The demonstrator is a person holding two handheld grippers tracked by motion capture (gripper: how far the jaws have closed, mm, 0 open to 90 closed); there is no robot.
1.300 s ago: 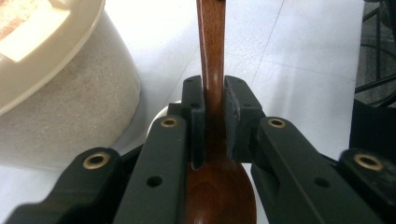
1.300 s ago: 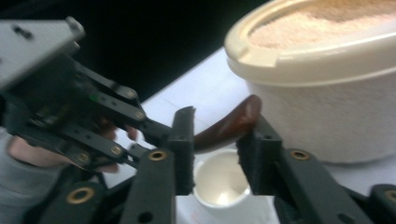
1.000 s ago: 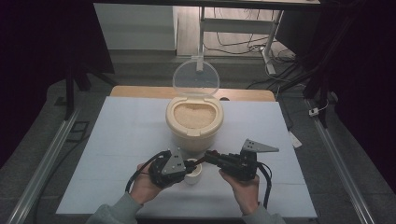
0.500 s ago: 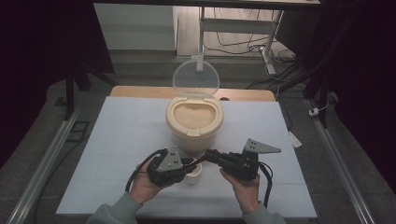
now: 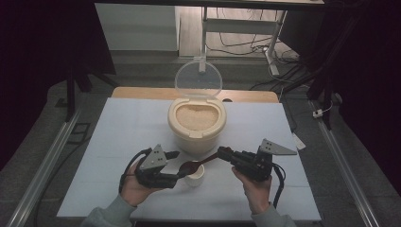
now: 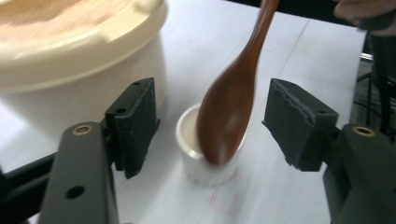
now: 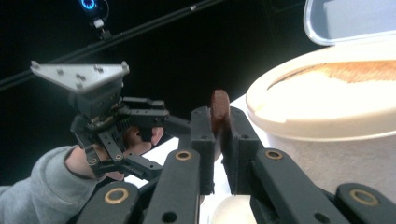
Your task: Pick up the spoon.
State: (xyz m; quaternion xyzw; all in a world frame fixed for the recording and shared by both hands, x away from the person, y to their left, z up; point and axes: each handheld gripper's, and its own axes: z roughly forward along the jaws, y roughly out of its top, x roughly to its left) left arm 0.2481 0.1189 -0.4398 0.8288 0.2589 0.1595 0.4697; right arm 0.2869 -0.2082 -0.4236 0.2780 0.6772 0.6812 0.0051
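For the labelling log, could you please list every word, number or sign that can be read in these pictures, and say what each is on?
No readable text anywhere.
Faint red marks on the table beside the white cup: too blurred to read.
Container, lid, spoon, left gripper and right gripper: no lettering visible.

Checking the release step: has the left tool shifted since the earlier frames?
Yes. The left tool has drawn back leftward from the small white cup, its jaws having just been opening, no longer gripping it.
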